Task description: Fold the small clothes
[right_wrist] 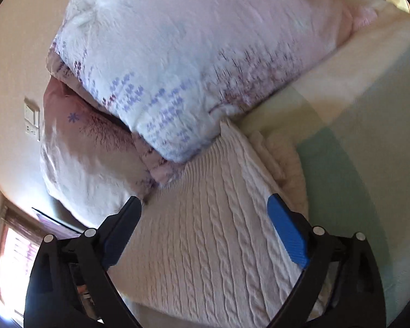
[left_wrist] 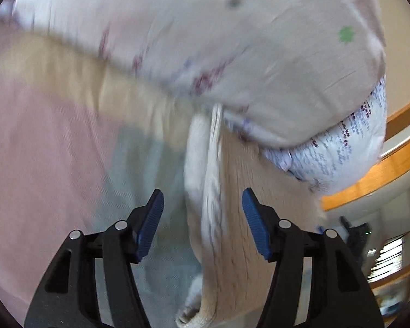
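Observation:
A cream cable-knit garment [right_wrist: 205, 232] lies on the bed, its far edge against the pillows. In the left wrist view the same knit [left_wrist: 248, 205] shows edge-on, with a raised fold running between the fingers. My left gripper [left_wrist: 202, 221] is open, its blue pads either side of that fold, holding nothing. My right gripper [right_wrist: 205, 235] is open just above the knit's flat middle, holding nothing. The view from the left is blurred.
Two floral pillows [right_wrist: 194, 63] are stacked at the head of the bed, touching the knit. The bedspread [right_wrist: 369, 142] has pastel green, cream and pink blocks. A wooden bed frame [left_wrist: 382, 175] curves at the right. A wall switch [right_wrist: 31, 121] is at the left.

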`<state>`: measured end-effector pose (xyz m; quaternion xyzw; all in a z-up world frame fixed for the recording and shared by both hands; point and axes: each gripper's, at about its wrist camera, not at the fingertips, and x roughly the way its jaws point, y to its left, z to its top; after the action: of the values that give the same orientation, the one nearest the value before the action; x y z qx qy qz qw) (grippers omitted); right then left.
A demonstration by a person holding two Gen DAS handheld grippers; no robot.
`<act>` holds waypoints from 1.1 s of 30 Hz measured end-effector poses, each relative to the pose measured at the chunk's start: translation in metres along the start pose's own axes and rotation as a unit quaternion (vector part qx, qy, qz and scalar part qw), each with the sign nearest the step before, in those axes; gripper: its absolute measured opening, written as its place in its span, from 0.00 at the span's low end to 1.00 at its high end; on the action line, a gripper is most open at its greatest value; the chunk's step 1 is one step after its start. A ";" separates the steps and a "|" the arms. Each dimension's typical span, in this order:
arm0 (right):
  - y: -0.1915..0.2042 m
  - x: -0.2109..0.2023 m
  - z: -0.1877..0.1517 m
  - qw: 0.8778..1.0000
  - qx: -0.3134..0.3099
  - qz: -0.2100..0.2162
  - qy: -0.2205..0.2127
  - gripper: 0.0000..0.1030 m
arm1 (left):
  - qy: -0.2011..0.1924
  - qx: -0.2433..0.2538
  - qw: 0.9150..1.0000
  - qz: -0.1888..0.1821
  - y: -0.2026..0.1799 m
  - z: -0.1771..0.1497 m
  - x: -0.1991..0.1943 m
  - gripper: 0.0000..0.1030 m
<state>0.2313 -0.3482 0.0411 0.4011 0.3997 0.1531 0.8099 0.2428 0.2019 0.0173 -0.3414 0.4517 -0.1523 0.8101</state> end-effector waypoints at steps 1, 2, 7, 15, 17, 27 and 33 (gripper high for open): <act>-0.003 -0.002 -0.003 1.000 0.004 0.005 0.003 0.93 | 0.006 -0.005 1.000 -0.010 0.001 -0.001 0.005 0.57; -0.004 -0.002 -0.003 1.000 0.003 0.006 0.003 0.93 | 0.011 -0.007 1.000 -0.022 0.001 -0.006 0.008 0.57; -0.009 -0.014 -0.011 1.000 -0.004 0.018 0.008 0.93 | 0.031 -0.058 0.996 -0.061 -0.011 -0.013 0.037 0.19; -0.008 -0.079 0.002 0.996 -0.047 -0.035 -0.071 0.93 | 0.028 0.025 0.970 -0.240 -0.186 -0.018 0.061 0.16; -0.012 -0.090 0.011 0.994 -0.036 -0.042 -0.092 0.93 | 0.078 0.020 0.949 -0.303 -0.232 -0.029 0.113 0.26; -0.049 -0.054 0.047 0.999 0.023 -0.016 0.041 0.99 | 0.054 0.083 0.981 -0.167 -0.217 -0.046 0.119 0.79; -0.045 0.015 0.053 0.989 0.014 -0.023 0.142 0.99 | 0.127 0.090 0.986 -0.061 -0.190 -0.068 0.149 0.82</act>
<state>0.2787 -0.3964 0.0177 0.3771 0.5221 0.1842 0.7425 0.2795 -0.0463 0.0309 -0.2721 0.5137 -0.2841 0.7624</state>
